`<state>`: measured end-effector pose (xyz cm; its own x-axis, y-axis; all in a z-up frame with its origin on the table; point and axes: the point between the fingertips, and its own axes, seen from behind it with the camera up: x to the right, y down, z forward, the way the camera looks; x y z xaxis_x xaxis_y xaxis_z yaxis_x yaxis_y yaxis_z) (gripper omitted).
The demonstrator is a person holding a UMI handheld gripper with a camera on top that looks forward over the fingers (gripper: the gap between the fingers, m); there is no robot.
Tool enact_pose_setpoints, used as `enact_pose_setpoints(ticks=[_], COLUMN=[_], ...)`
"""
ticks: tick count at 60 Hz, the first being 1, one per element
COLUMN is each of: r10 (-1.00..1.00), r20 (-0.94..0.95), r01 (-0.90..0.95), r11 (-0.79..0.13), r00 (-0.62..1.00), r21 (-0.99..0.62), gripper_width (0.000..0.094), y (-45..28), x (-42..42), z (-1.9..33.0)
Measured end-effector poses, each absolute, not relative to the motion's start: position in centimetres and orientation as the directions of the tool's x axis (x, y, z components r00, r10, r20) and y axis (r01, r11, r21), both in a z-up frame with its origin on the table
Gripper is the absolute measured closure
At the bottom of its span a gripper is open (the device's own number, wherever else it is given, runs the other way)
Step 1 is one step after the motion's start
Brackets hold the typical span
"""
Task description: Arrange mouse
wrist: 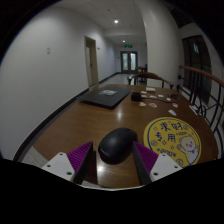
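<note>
The mouse (118, 146) sits dark and rounded on the wooden table (85, 125), right between the two fingers of the gripper (113, 163) and just ahead of their tips. The fingers are spread wide, with a gap visible at either side of the mouse, so nothing is gripped; the mouse rests on the table by its own weight. The purple pads (76, 158) face inward toward it, which looks like a lined-up approach for a grasp.

Just to the right of the mouse lies a round yellow mat (173, 140) with a cartoon figure and printed characters. The mouse touches or slightly overlaps its left edge; I cannot tell which. That mat is the likely home for the mouse, so the job seems barely begun.

Farther along the table, a flat dark pad (106, 97) lies toward the left, and small cards or papers (152, 97) are scattered to the far right. Beyond the table, a corridor runs to double doors (129, 62). A railing (198, 85) stands at the right.
</note>
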<state>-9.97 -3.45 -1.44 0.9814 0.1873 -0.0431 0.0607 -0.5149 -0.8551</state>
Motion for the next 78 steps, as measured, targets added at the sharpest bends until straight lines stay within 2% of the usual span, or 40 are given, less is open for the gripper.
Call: enact_pose_setpoints(ticks=[6,7,11,20,26,30,37,42,47,54,61,64,68,69,75,78], r10=[0.171,0.170,0.162,0.203,0.254,0.254,0.217,0.143,0.078,0.028,0.003,0.001,0.027,0.030,0.062,0.078], r20=[0.013,0.011,0.004,-0.016,-0.035,-0.069,-0.032,-0.055,-0.073,-0.072,-0.078,-0.068,-0.027,-0.021,0.004,-0.003], r01=[0.099,0.096,0.083,0.085,0.097,0.053,0.026,-0.023,-0.050,-0.054,-0.067,-0.058,-0.009,-0.003,0.036,0.040], r11=[-0.505,-0.501,-0.486,-0.478,-0.487,-0.441,-0.259,-0.211,-0.263,-0.418,-0.491,-0.504,-0.500,-0.501,-0.528,-0.549], r00=[0.985,0.985,0.987,0.979,0.966,0.965,0.976,0.988,0.994,0.997,0.997,0.998,0.999,0.999,0.998,0.997], r21=[-0.858,-0.860,-0.870,-0.874,-0.868,-0.896,-0.966,-0.977,-0.963,-0.907,-0.869,-0.862,-0.866,-0.865,-0.849,-0.835], gripper_width=[0.0140,0.0164,0.0434,0.0574,0.0591,0.0593,0.0593,0.0592,0.0593,0.0593,0.0594,0.0592,0.0588,0.0526,0.0414,0.0270], y=[-1.6,-1.5,-0.9,-0.7,-1.5,-2.2,-3.1,-3.5,-3.7,-2.4,-1.7,-1.6,-1.3,-1.3,-1.6,-2.3], x=[-10.6,-10.8,-11.3,-11.8,-12.0,-11.2,-6.3,-0.7,4.1,7.8,9.3,9.7,9.9,9.8,9.8,9.9], z=[-1.7,-1.7,-1.8,-1.5,-0.6,3.1,12.4,16.0,13.7,5.3,0.1,-1.2,-1.0,-1.1,-1.4,-1.1])
